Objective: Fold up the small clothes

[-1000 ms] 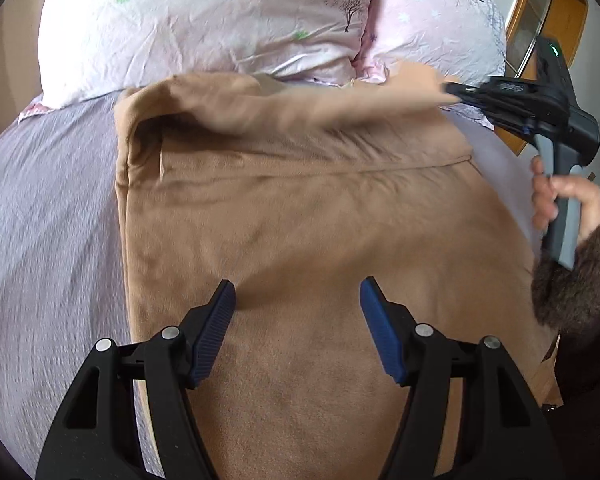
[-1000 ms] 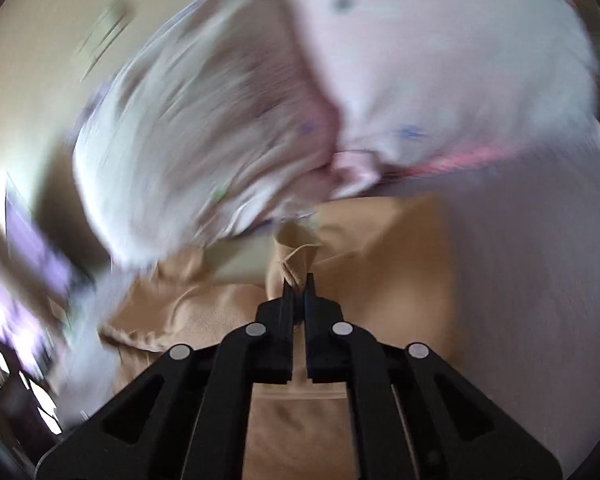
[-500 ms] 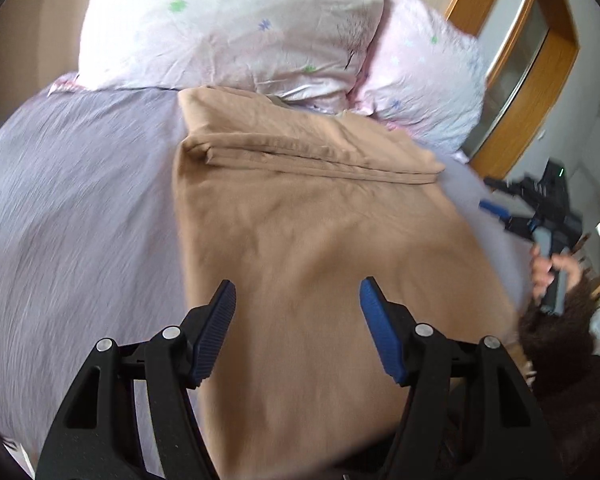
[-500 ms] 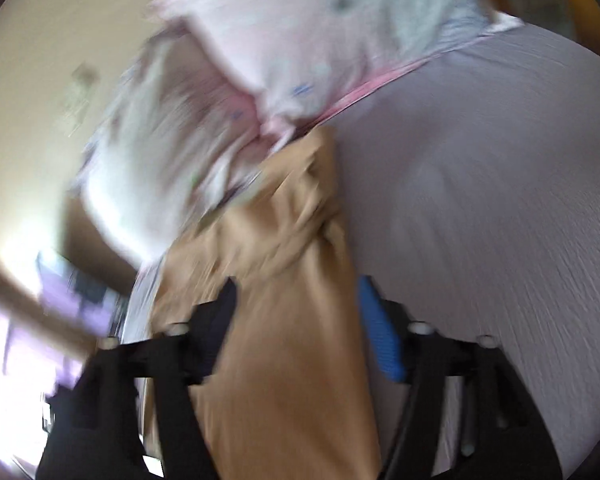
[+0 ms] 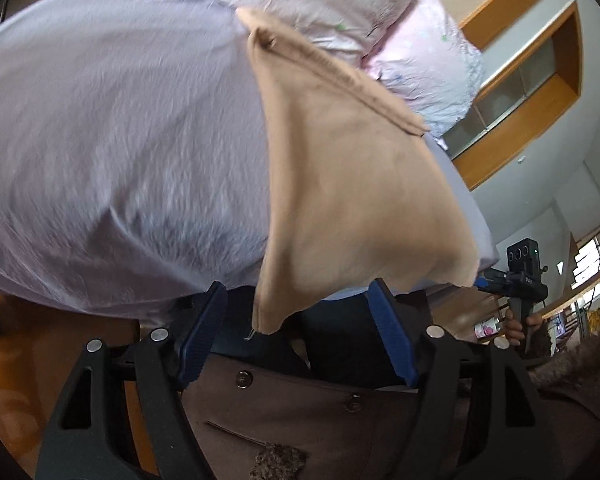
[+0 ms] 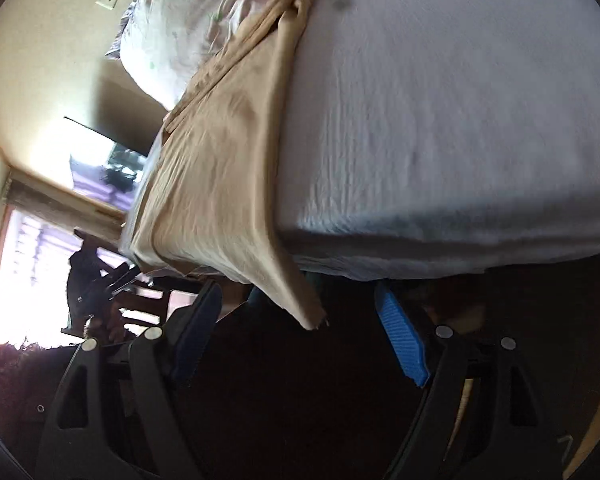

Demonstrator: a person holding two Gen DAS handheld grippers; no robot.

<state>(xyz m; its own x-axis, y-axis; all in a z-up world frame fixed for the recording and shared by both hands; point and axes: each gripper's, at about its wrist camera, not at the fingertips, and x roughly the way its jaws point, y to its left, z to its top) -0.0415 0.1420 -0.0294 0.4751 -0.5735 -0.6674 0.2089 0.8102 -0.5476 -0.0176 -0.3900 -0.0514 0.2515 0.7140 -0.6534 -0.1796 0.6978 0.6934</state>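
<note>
Left wrist view: left tongs (image 5: 296,336) wide open, holding nothing, below the bed (image 5: 112,140) edge. Tan garment (image 5: 352,200) lies flat on the bed, near corners overhanging, folded band by pillows (image 5: 340,8). Right wrist view: right tongs (image 6: 300,336) wide open, empty, near the garment's hanging corner.

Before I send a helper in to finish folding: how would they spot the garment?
Find the bed with the pale lilac sheet and floral pillows. A tan garment lies lengthwise on it, its near corners hanging over the edge. It's the only brown cloth there.
</note>
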